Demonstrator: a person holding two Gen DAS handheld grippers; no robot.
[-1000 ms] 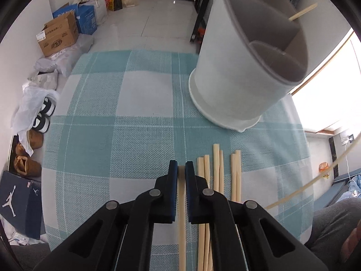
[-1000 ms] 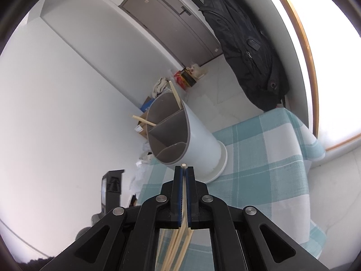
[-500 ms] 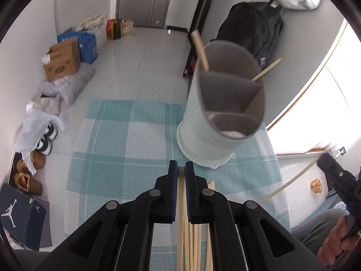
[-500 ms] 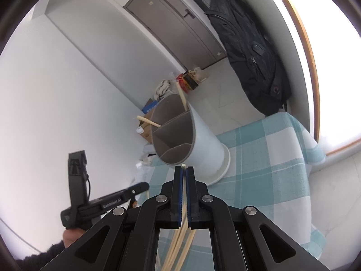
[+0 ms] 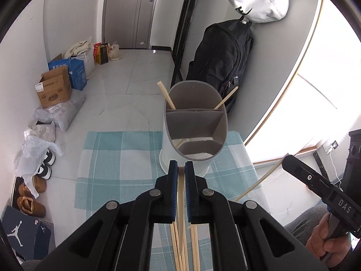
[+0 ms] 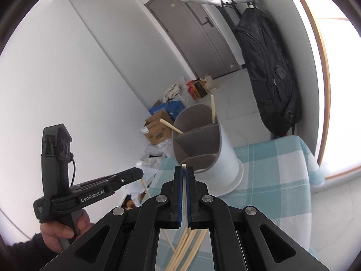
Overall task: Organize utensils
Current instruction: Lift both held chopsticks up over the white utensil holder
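Observation:
A white utensil holder (image 5: 194,131) with grey dividers stands on the checked cloth (image 5: 108,158); two chopsticks (image 5: 166,97) stick out of its far compartment. My left gripper (image 5: 181,169) is shut on a wooden chopstick (image 5: 180,194), raised above the table just short of the holder. My right gripper (image 6: 184,169) is shut on another chopstick (image 6: 183,165), its tip near the holder's (image 6: 203,149) near rim. Several loose chopsticks (image 5: 183,248) lie on the cloth below. Each gripper shows in the other's view, the right one (image 5: 315,187) at the right and the left one (image 6: 106,185) at the left.
A black backpack (image 5: 221,67) hangs by the wall behind the table. Cardboard boxes (image 5: 54,90), bags and shoes (image 5: 33,185) line the floor at the left. The window (image 5: 327,90) is at the right.
My left gripper rose from the cloth with its chopstick and now looks down into the holder from higher up. The right gripper shifted a little, still holding its chopstick.

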